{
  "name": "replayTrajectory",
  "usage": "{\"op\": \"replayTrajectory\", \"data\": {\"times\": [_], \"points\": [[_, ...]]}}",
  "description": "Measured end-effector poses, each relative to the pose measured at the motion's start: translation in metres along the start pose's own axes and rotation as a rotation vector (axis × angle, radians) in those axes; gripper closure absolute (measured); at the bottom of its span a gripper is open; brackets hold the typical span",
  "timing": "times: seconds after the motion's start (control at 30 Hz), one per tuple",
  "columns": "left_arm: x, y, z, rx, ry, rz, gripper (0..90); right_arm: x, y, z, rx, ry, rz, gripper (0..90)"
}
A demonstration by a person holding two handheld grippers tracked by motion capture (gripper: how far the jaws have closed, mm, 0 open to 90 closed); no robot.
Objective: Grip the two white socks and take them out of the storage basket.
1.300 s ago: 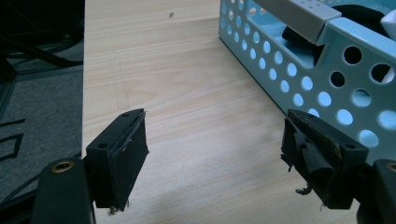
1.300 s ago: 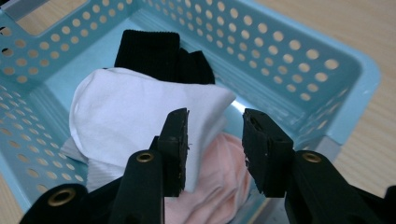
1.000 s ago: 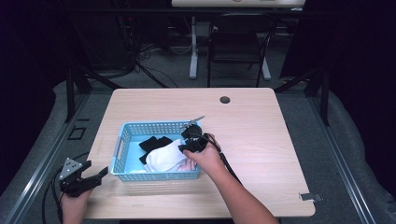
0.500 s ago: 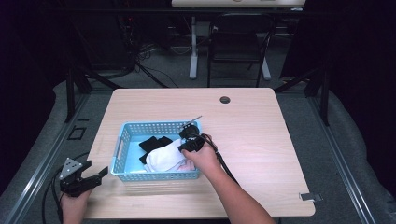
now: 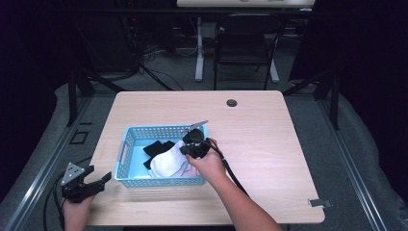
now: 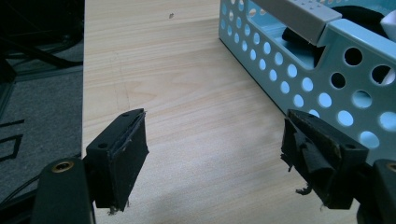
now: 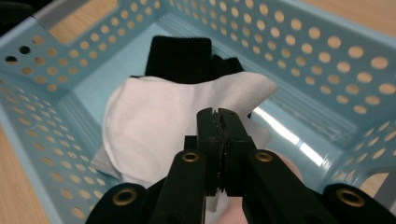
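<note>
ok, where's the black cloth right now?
In the blue basket left of table centre in the high view, the black cloth lies at the far-left side of the white cloth, partly tucked under it, ahead of the right gripper.

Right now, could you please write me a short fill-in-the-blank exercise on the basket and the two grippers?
1. The left gripper hovers over the bare table, its jaws ____.
2. The right gripper reaches into the blue ____, its jaws pressed together.
3. Inside the basket, a white cloth lies partly over a ____ cloth.

Missing words: open; basket; black
</note>
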State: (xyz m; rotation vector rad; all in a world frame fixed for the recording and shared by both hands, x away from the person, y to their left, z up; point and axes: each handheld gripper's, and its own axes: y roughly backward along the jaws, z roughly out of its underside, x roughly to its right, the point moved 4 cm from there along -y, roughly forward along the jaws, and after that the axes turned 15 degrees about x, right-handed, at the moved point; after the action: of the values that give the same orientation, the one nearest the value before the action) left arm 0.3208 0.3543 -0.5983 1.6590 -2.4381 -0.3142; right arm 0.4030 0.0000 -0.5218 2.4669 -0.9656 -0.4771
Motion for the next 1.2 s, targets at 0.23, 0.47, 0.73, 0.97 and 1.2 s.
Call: {"op": "replayTrajectory", "data": {"times": [0.23, 0.47, 0.73, 0.97, 1.2], "points": [[0.001, 0.000, 0.000, 0.001, 0.001, -0.003, 22.3, -0.014, 0.020, -0.016, 0.101, 0.058, -0.015, 88.7], [0.001, -0.001, 0.000, 0.000, 0.000, -0.002, 22.3, -0.026, 0.046, -0.038, 0.197, 0.128, -0.015, 88.9], [0.001, -0.001, 0.000, 0.000, 0.000, -0.002, 22.3, -0.028, 0.076, -0.062, 0.326, 0.130, -0.017, 89.0], [0.001, -0.001, 0.000, 0.000, 0.000, -0.001, 22.3, -0.026, 0.103, -0.074, 0.411, 0.134, -0.008, 89.1], [0.001, -0.001, 0.000, 0.000, -0.001, -0.001, 22.3, -0.022, 0.131, -0.073, 0.440, 0.136, 0.006, 89.1]]}}
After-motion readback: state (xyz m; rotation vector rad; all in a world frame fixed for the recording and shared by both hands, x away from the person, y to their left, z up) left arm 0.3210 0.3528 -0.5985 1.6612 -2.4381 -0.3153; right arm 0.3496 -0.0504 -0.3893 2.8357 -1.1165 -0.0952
